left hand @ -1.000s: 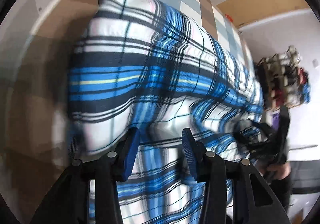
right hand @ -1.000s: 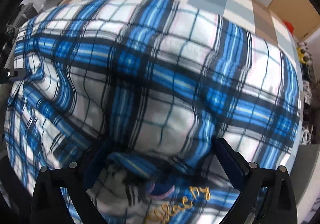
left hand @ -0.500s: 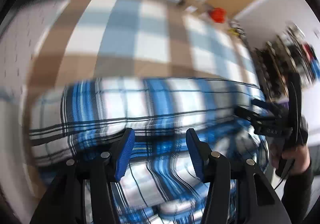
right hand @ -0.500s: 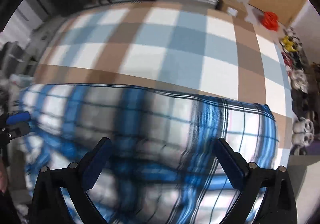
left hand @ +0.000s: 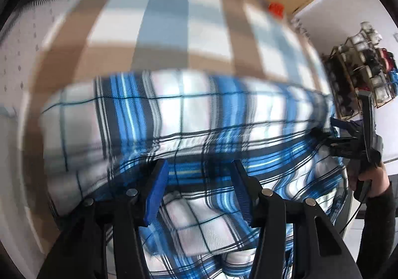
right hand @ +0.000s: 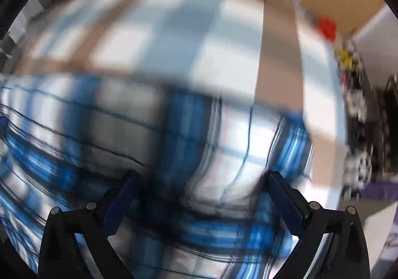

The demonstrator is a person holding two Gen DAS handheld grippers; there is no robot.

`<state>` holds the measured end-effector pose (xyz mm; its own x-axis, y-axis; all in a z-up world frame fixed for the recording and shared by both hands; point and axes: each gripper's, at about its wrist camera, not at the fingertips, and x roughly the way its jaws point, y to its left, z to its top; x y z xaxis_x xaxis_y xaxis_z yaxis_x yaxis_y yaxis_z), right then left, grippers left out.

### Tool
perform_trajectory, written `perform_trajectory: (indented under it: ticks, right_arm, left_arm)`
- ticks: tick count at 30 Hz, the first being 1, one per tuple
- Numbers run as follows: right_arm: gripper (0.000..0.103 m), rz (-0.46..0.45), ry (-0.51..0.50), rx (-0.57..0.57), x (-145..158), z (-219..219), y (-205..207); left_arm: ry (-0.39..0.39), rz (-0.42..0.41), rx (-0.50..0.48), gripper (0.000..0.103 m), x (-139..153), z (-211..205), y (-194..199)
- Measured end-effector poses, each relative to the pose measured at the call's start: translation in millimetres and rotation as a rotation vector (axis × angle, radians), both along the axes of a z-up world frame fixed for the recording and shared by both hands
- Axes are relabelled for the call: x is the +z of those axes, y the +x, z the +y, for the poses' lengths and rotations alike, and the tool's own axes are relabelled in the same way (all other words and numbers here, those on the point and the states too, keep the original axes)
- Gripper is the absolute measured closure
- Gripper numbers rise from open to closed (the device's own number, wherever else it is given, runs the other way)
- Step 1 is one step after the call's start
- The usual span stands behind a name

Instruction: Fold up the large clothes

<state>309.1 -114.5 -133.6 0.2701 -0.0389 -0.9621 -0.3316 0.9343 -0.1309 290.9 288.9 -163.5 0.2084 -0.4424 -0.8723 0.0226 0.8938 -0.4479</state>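
The blue plaid garment (left hand: 189, 110), which a second ago covered most of the checked bedcover (left hand: 161, 20), now seems folded back, baring the bedcover's far half

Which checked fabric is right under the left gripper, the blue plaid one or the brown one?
The blue, white and black plaid garment. It bunches right beneath the left gripper, while the brown and pale blue checked cover lies flat beyond it.

Legible text: none. Both views motion-blurred; no lettering, label, brand, number or sign readable on any surface, any clock direction.
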Motion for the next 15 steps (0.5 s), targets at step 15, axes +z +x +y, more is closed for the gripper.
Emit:
perform_trajectory:
  ticks: [15]
  right_arm:
    - [0.0, -0.172, 0.277, 0.025, 101, -104, -239]
  left_arm:
    - [0.037, -0.281, 0.016, 0.042, 100, 8, -212]
